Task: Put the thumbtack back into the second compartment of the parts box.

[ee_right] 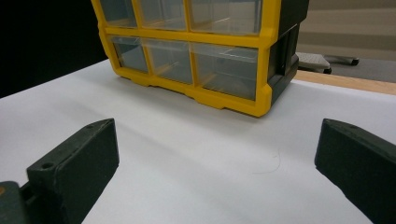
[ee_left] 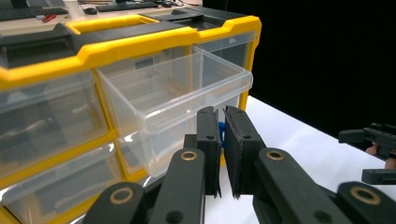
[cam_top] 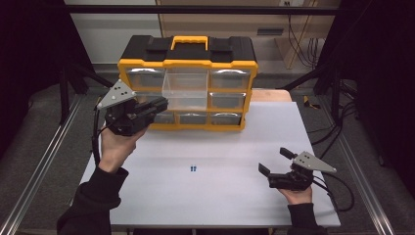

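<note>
A: Left gripper?
B: Jaws nearly pressed together, pinching a small blue thing (identity unclear). Pulled-out clear drawer just ahead, in the yellow organizer.
A: Right gripper?
B: Spread, empty, over the table.

One yellow organizer, nine clear drawers, one pulled-out drawer, two hand-held grippers, one white table

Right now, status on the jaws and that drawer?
Left gripper shut on a small blue piece, raised near the pulled-out drawer. Right gripper open, low over the table. Nothing in the way.
</note>
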Demonstrator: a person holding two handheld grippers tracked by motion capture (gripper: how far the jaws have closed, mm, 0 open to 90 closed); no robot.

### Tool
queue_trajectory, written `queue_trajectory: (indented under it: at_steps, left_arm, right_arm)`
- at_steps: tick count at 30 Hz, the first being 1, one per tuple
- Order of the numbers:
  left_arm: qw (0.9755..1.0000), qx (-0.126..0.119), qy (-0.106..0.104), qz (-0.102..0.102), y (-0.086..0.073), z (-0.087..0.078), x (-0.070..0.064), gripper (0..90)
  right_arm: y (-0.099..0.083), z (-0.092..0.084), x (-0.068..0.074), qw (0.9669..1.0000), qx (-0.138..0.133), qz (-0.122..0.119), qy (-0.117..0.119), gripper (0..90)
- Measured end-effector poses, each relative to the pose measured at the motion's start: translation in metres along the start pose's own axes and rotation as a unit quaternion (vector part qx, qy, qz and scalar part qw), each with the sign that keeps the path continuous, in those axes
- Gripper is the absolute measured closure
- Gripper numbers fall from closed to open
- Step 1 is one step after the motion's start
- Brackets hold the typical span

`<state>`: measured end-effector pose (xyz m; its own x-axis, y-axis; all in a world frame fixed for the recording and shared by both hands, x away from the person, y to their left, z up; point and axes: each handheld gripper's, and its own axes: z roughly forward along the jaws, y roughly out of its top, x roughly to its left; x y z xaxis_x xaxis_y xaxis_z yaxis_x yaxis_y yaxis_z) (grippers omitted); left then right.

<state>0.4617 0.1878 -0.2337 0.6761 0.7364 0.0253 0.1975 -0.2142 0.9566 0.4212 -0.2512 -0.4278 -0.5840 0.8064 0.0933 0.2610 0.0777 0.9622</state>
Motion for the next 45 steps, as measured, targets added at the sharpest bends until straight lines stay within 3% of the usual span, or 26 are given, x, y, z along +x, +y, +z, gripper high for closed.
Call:
queue_trajectory:
  at_steps: [15, 20, 26, 32, 41, 45]
  left_arm:
    - [0.9999, 0.0, 0.01, 0.013, 0.03, 0.022, 0.004, 83.5]
    - [0.9993, 0.011, 0.028, 0.025, 0.035, 0.034, 0.011, 83.5]
    - [0.9982, 0.029, 0.042, 0.031, 0.034, 0.048, 0.018, 83.4]
    - [0.9978, 0.041, 0.048, 0.023, 0.028, 0.061, 0.027, 83.3]
    - [0.9963, 0.06, 0.058, 0.022, 0.024, 0.074, 0.033, 83.3]
    - [0.9948, 0.072, 0.066, 0.031, 0.022, 0.079, 0.034, 82.9]
  right_arm:
    - [0.0, -0.001, 0.0, 1.0, -0.001, -0.001, 0.001, 0.6]
    - [0.001, -0.001, -0.001, 1.0, -0.003, -0.002, -0.001, 0.6]
    - [0.0, -0.001, -0.002, 1.0, -0.004, -0.007, 0.0, 0.6]
    - [0.0, -0.001, -0.001, 1.0, -0.003, -0.006, 0.0, 0.6]
    - [0.001, -0.001, -0.001, 1.0, -0.001, -0.002, 0.0, 0.6]
    - [0.001, -0.001, -0.001, 1.0, -0.004, 0.0, 0.001, 0.6]
